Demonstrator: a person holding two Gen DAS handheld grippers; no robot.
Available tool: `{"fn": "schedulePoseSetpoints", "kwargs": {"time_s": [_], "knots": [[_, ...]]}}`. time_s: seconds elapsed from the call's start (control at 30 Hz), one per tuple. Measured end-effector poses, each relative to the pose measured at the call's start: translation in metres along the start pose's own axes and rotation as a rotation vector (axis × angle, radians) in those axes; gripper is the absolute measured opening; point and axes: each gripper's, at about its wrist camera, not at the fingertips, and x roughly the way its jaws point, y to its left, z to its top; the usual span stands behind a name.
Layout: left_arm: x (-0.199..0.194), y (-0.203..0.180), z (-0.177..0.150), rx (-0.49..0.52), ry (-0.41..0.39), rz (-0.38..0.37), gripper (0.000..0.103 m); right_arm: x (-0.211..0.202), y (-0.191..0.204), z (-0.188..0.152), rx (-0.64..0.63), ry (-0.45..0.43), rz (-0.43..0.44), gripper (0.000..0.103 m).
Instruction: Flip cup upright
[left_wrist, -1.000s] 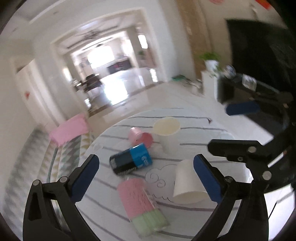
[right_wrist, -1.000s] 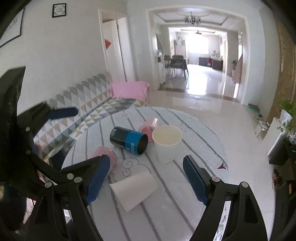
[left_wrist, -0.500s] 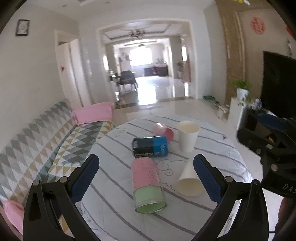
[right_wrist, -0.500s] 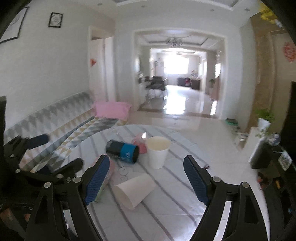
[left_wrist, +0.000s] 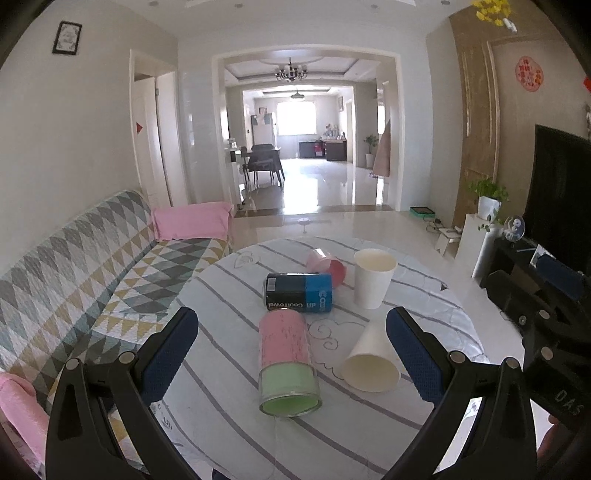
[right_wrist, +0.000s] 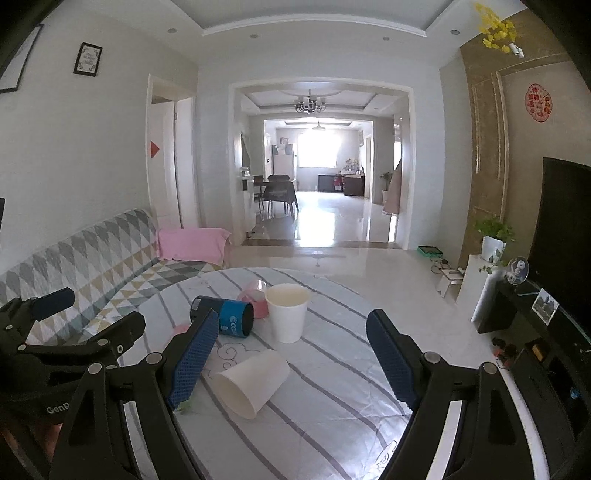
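Note:
A white paper cup (left_wrist: 371, 360) lies on its side on the striped round table (left_wrist: 229, 376), its mouth toward me; in the right wrist view the cup (right_wrist: 253, 380) lies between my fingers. A second white cup (left_wrist: 373, 277) stands upright behind it, also in the right wrist view (right_wrist: 287, 312). My left gripper (left_wrist: 291, 356) is open and empty, held above the near table edge. My right gripper (right_wrist: 290, 360) is open and empty, above the lying cup. Each gripper shows at the edge of the other's view.
A pink and green can (left_wrist: 288, 363) lies on its side left of the lying cup. A black and blue can (left_wrist: 299, 292) lies behind it, with a pink cup (left_wrist: 327, 264) on its side beyond. A patterned sofa (left_wrist: 74, 266) stands left; a TV stand (left_wrist: 517, 266) right.
Both grippers have pulled back and risen from the table, so the objects look smaller and farther. The cups and cans have not moved.

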Motion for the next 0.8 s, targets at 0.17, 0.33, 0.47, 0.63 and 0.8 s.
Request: {"fn": "schedulePoseSetpoints", "kwargs": {"time_s": [0.17,0.33,0.47,0.63,0.8], "knots": [[0.0008,-0.0031,-0.0021,0.000,0.005,0.005,0.103,-0.0015,-0.0028,-0.0003,0.010,0.007,0.007,0.084],[0.0005,-0.0034,-0.0031,0.003,-0.004,0.013,0.103,-0.0008,-0.0035,-0.0017,0.015,0.003,0.011,0.084],[0.0017,-0.0065,-0.0038,0.011,-0.015,0.024,0.103,-0.0007,-0.0036,-0.0022,0.013,0.001,0.011,0.084],[0.0016,-0.0076,-0.0041,0.020,-0.033,0.044,0.103,0.0006,-0.0038,-0.0039,0.016,0.001,0.015,0.084],[0.0016,-0.0073,-0.0043,0.018,-0.038,0.042,0.103,0.0015,-0.0034,-0.0043,0.015,-0.006,0.018,0.084]]}}
